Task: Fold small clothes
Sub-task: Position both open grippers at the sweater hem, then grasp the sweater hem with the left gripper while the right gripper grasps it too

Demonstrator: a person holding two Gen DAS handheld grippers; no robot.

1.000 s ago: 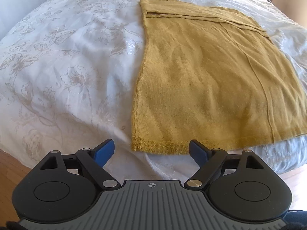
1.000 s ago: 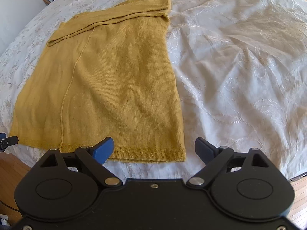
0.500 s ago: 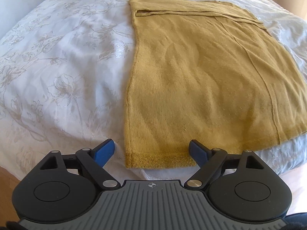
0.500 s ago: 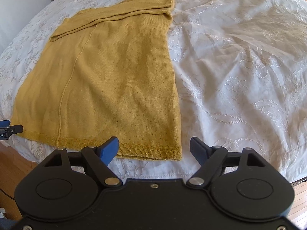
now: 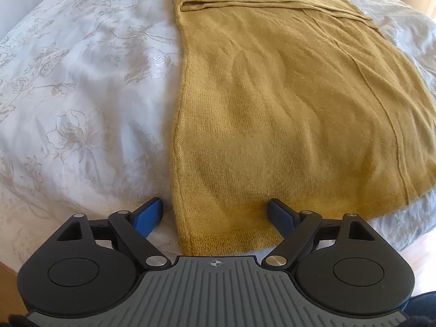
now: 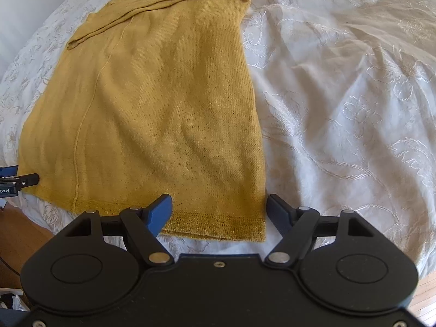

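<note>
A white embroidered bedspread (image 5: 81, 109) covers the bed, and on it the mustard knit garment (image 5: 286, 114) lies flat, its sleeves already folded across the top. I judge I'm at the grasping step: my left gripper (image 5: 215, 212) and right gripper (image 6: 218, 208) each straddle a hem corner, spread wide, pinching nothing. Next, both should close on the hem and carry it upward

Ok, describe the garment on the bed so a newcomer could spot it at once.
A white bedspread with pale floral embroidery covers the bed. The mustard-yellow knit garment lies flat on it, ribbed hem toward the near edge. It is the only coloured thing on the white cloth.
</note>
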